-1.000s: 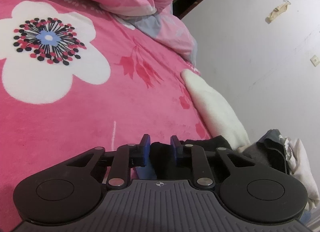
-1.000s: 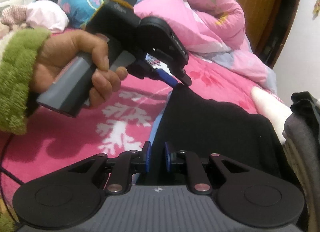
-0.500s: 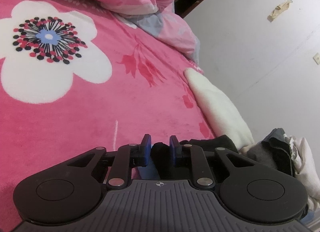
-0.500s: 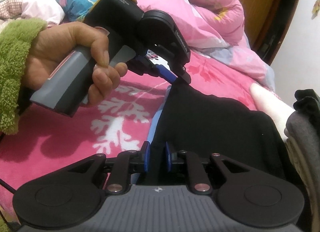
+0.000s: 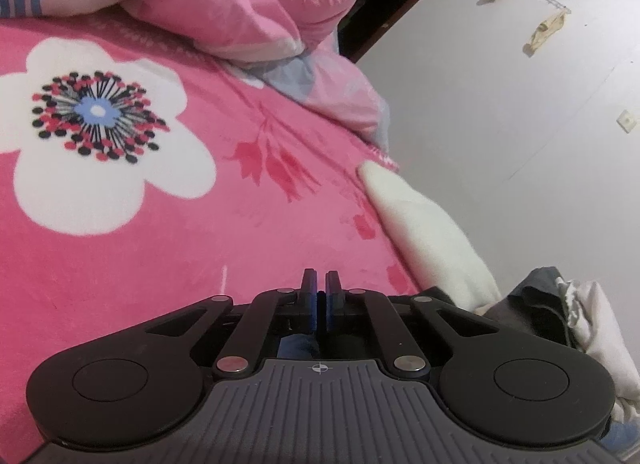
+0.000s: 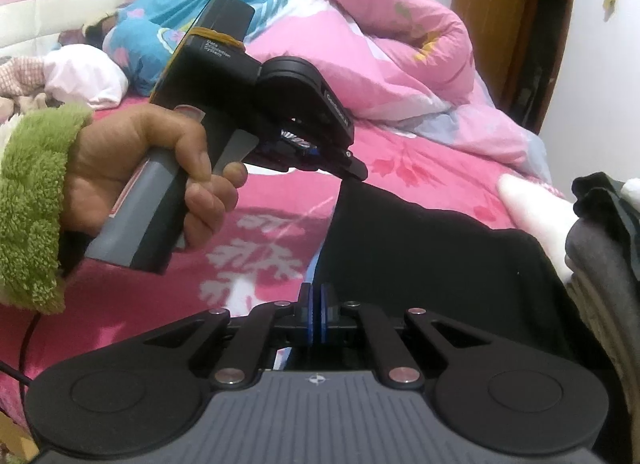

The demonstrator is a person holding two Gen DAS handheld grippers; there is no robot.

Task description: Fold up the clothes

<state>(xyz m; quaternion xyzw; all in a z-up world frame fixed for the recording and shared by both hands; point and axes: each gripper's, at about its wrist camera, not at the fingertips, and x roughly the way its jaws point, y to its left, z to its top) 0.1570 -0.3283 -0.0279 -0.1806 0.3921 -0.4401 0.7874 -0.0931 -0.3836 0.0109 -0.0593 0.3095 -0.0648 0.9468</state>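
With the jaws of the left gripper (image 6: 356, 173) and right gripper (image 6: 316, 314) just closed onto the far and near left-edge corners of the black garment (image 6: 432, 264) on the bed (image 5: 140, 264), thin pinches might slip once lifted, spoiling the fold.

Dim indoor light, soft shadows, slight blur; fisheye bends edges, corners vignetted.
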